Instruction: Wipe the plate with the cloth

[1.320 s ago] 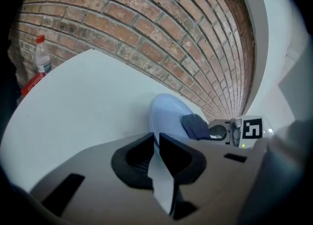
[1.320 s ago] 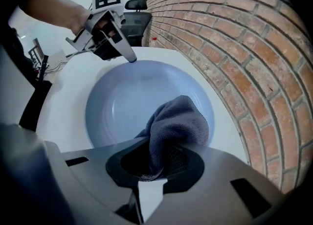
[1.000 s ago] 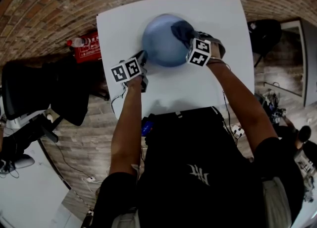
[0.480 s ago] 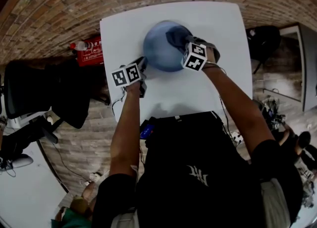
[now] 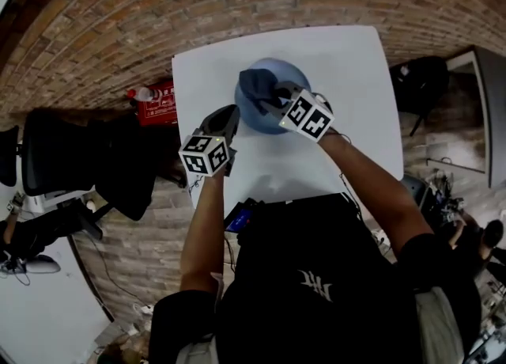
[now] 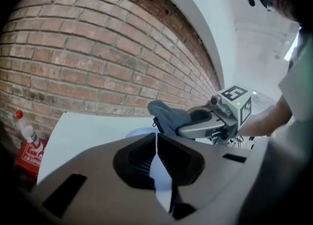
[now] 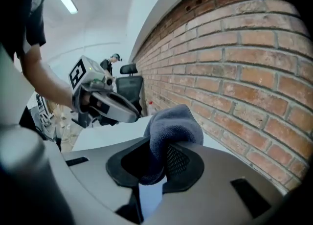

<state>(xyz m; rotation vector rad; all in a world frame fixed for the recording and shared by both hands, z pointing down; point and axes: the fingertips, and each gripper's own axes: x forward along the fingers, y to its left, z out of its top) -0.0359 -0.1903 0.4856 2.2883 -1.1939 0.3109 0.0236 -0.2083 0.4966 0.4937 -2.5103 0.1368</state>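
Cloth (image 5: 257,85) at the plate (image 5: 292,73)
Right tongs (image 7: 164,163) clamp the cloth, plate under them; left tongs (image 6: 156,143) pinched shut, empty, plate just ahead.

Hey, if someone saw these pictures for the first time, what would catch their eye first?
Probably the dark grey cloth bunched in the right gripper's jaws, held over the blue plate on the white table. Next, the left gripper, jaws together, at the plate's left edge, and the brick wall behind the table.
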